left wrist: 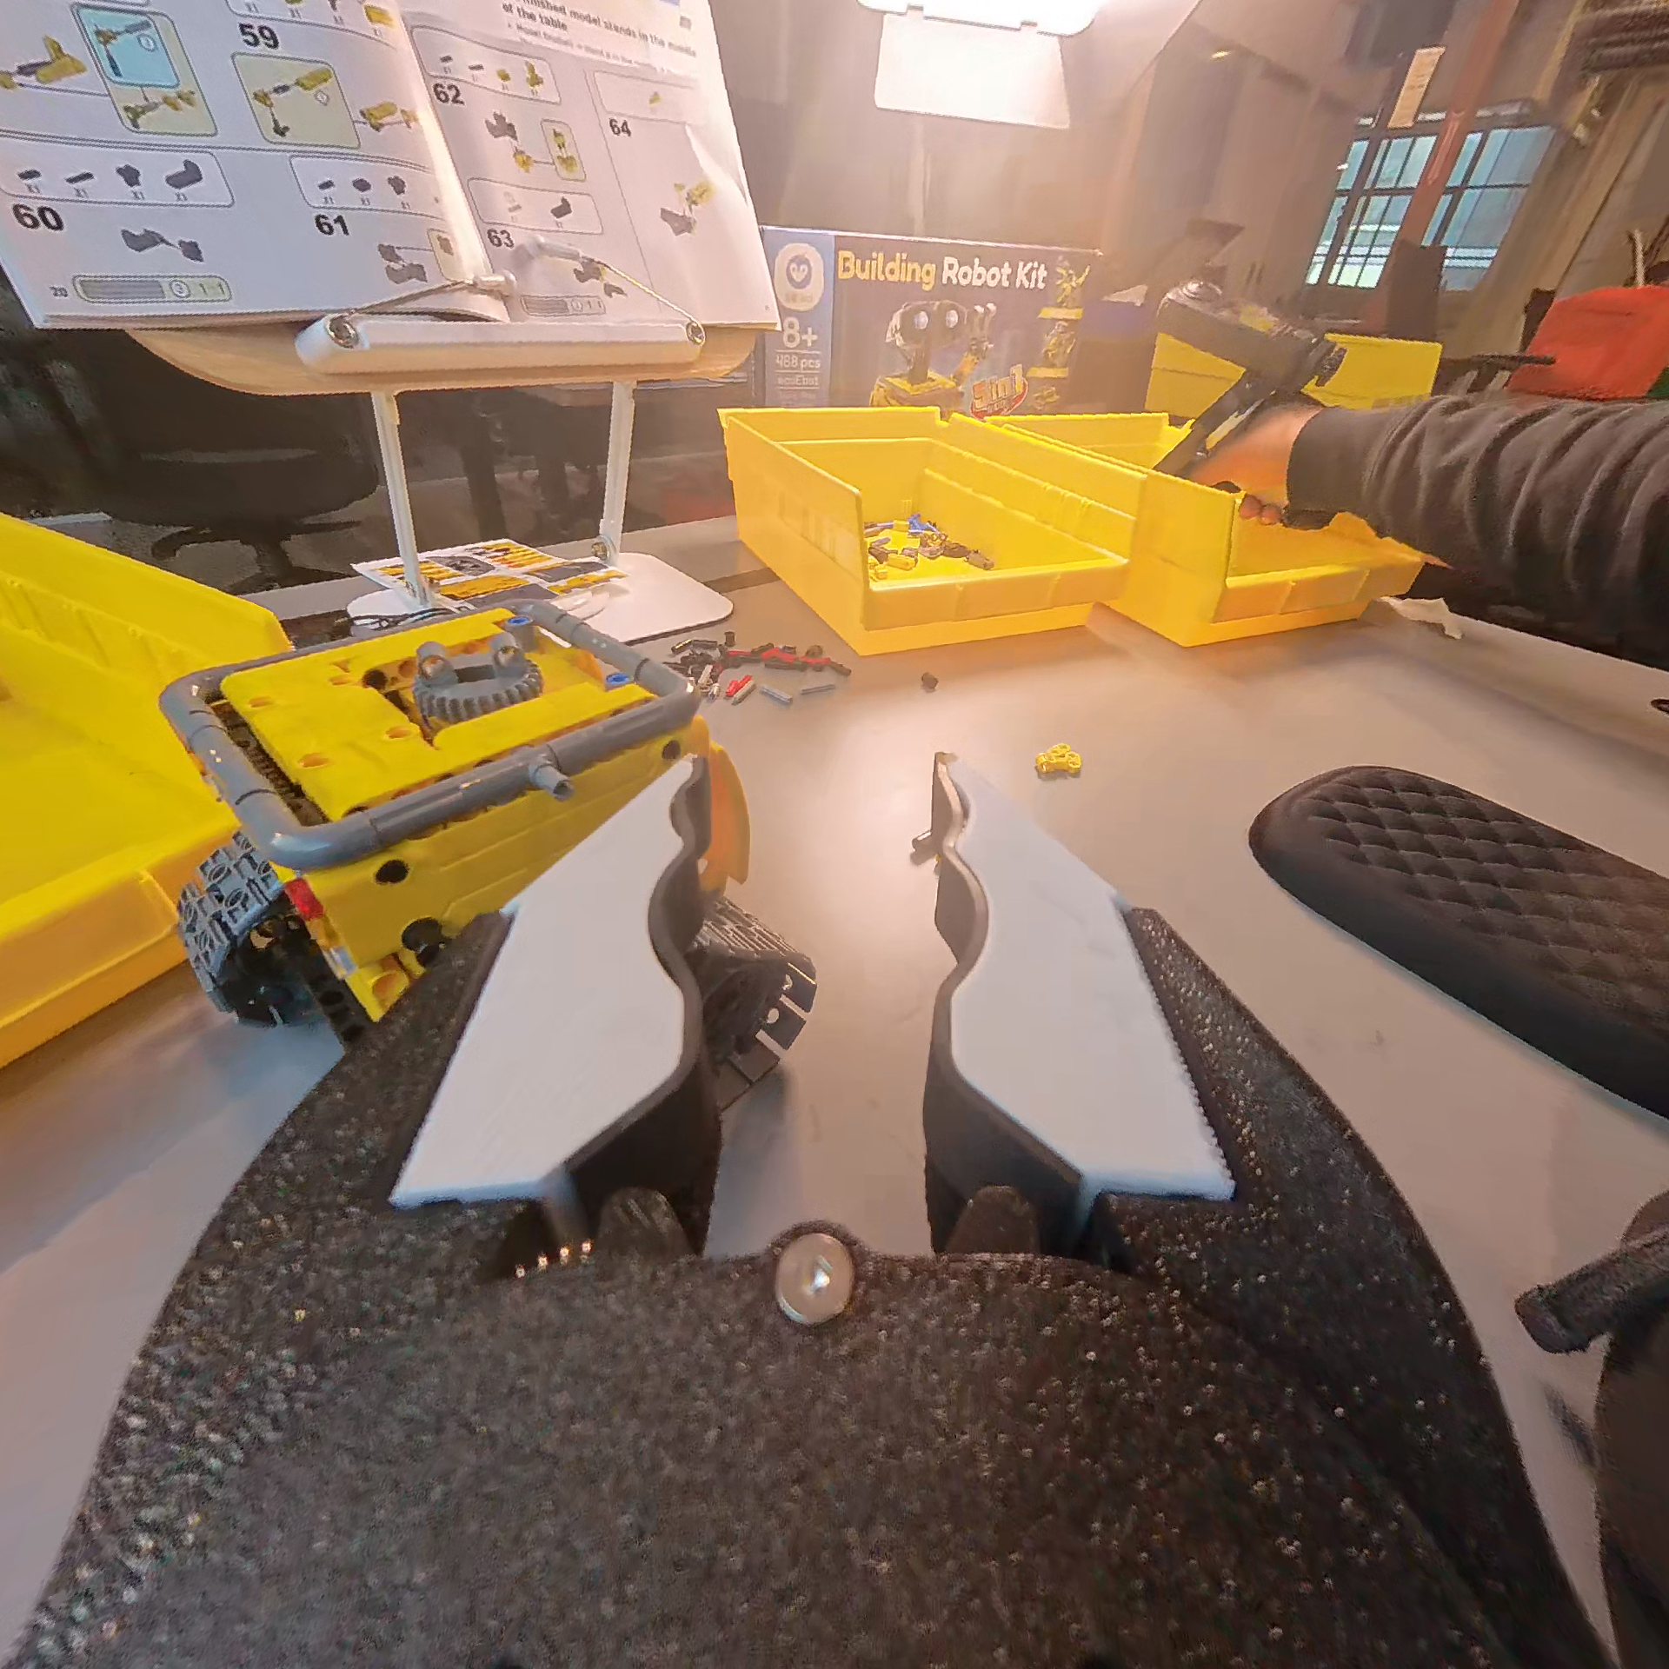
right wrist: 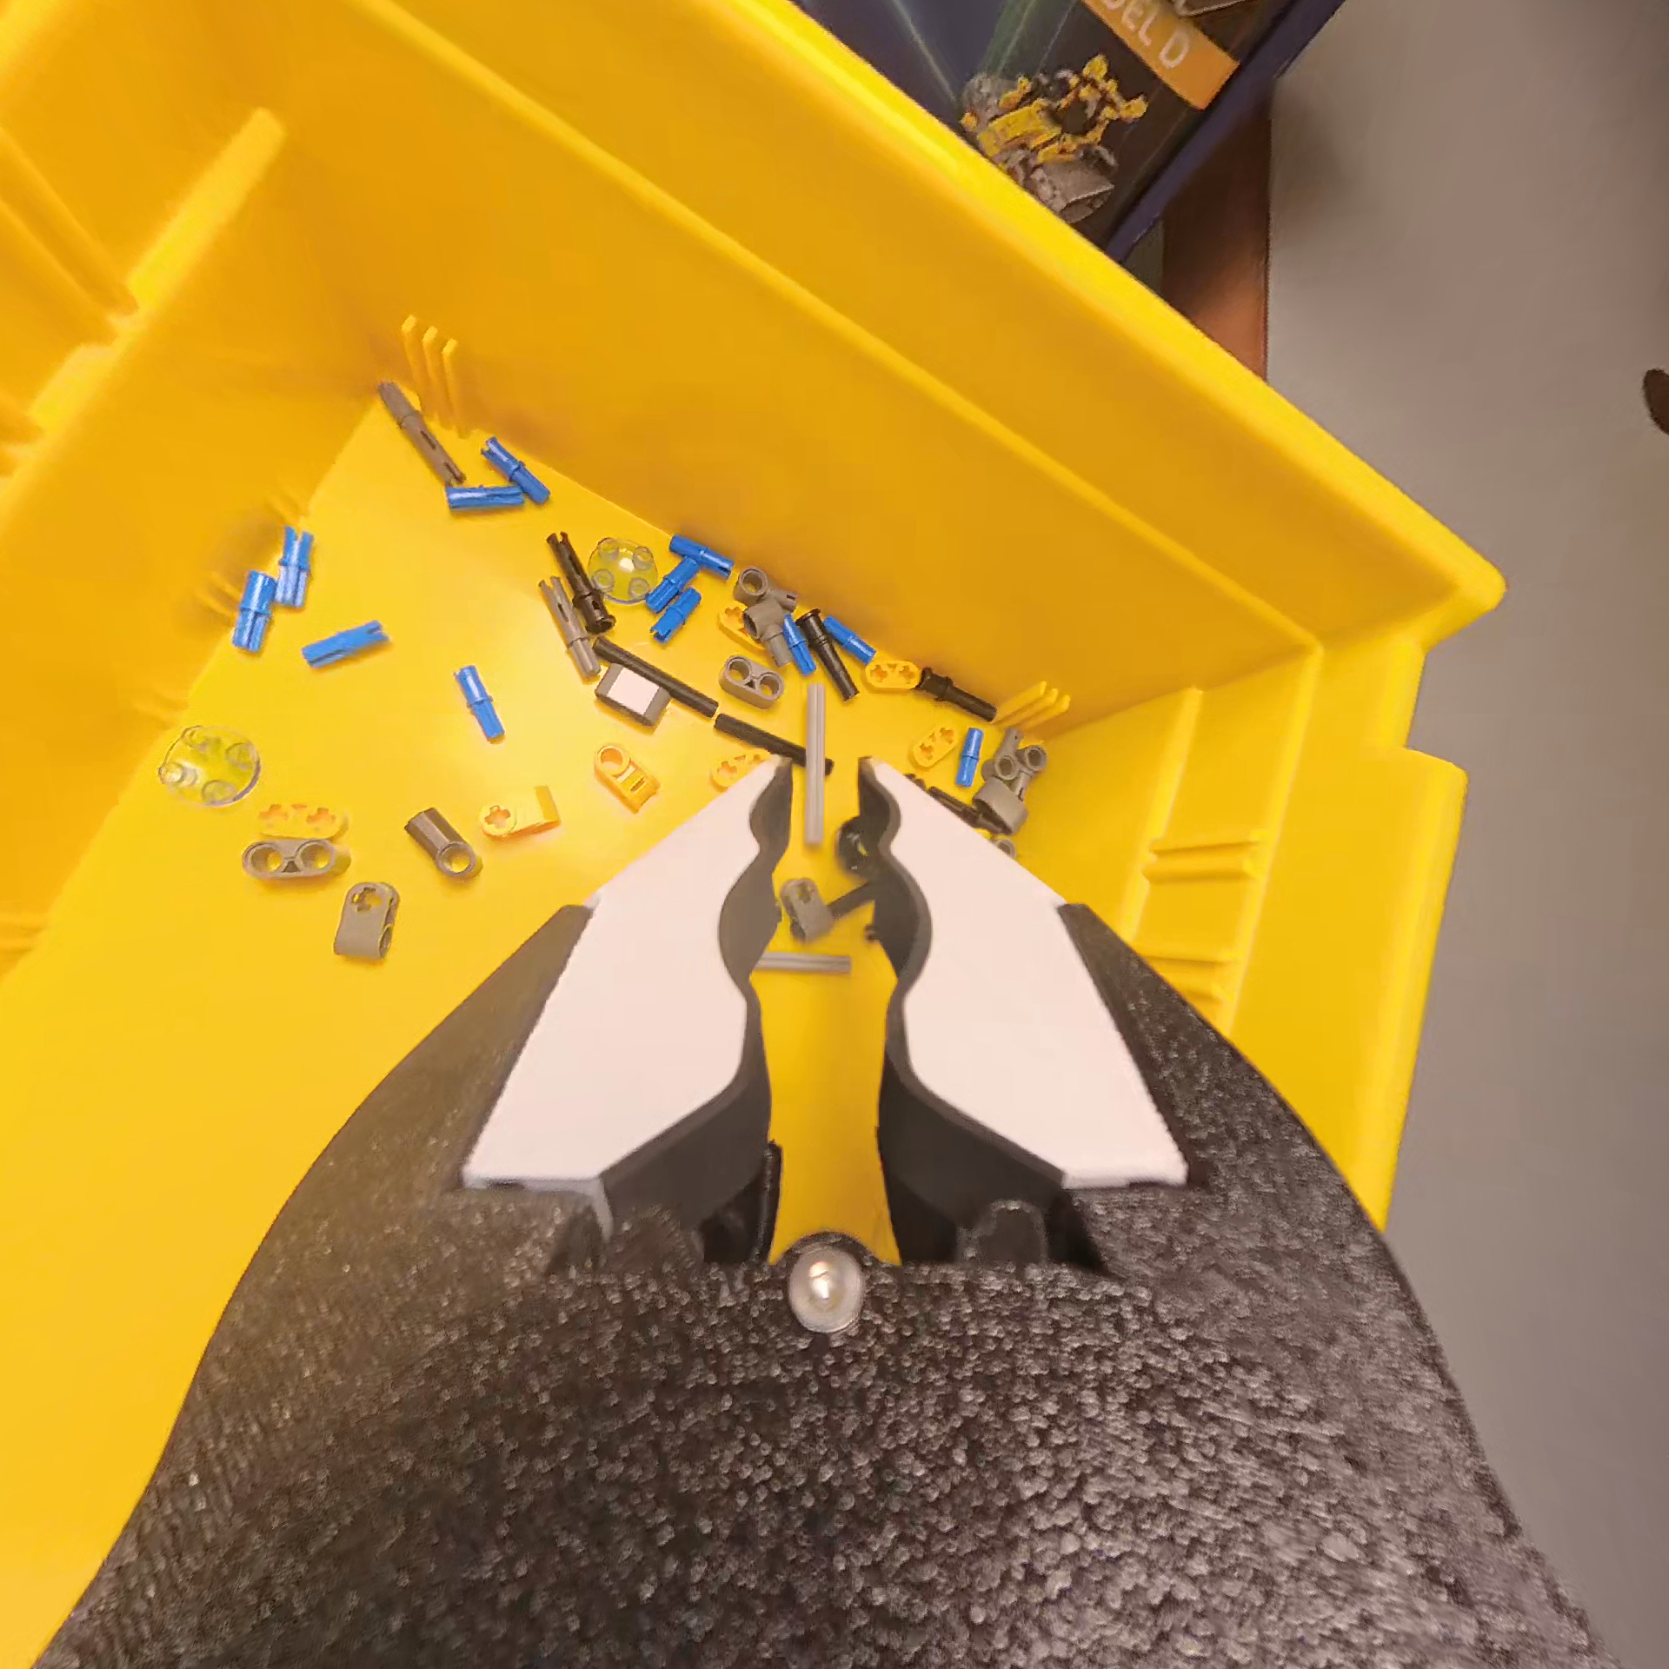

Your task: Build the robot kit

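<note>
Your right gripper [right wrist: 824,768] hangs narrowly open inside the bin [right wrist: 903,379], a grey axle [right wrist: 815,768] between its tips. Your left gripper [left wrist: 817,777] is wide open, empty, the model [left wrist: 433,777] at its 10 o'clock.

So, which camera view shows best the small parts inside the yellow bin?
The right wrist view: it looks straight down into the yellow bin, so the small parts show singly, with the right gripper open above them. The left wrist view shows that bin only far off, behind a hand.

Yellow bin [right wrist: 813,298], blue pins [right wrist: 476,703], grey connectors [right wrist: 295,859]
</note>
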The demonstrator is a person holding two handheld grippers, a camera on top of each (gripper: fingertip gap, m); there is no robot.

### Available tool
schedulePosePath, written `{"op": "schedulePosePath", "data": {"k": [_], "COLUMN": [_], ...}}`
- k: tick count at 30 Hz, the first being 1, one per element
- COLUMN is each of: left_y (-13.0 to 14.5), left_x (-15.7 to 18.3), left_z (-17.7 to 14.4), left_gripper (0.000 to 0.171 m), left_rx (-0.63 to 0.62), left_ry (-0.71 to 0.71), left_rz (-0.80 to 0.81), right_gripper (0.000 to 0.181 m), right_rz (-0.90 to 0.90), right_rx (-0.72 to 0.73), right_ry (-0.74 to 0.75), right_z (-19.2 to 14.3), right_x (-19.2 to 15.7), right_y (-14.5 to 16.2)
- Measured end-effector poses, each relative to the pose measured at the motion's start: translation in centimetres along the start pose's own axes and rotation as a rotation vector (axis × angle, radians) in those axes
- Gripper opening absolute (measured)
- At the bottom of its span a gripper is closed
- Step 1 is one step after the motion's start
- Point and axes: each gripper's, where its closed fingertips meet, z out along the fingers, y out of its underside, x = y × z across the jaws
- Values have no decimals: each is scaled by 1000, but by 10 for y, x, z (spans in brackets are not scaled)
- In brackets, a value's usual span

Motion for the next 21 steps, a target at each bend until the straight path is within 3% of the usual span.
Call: {"op": "schedulePosePath", "data": {"k": [7, 12, 15, 17, 19, 21], "left_y": [3, 5, 6, 5, 4, 2], "left_x": [-2, -2, -2, -2, -2, -1], "left_z": [3, 4, 5, 5, 4, 2], "left_gripper": [48, 48, 48, 48, 48, 48], "left_rx": [-19, -32, -37, -33, -23, -11], "left_ry": [-3, -1, 2, 5, 8, 13], "left_rz": [-16, -19, -19, -21, -24, -28], "right_gripper": [26, 27, 27, 25, 20, 18], "right_rz": [57, 19, -40, -113, -225, -381], "right_rx": [222, 533, 690, 742, 733, 640], "right_ry": [-31, -139, -265, -412, -608, -784], "right_z": [-24, -99, -162, -202, -233, -244], "right_x": [1, -37, -89, -144, -216, -293], "right_y": [-32, -91, -124, -136, -132, -110]}}
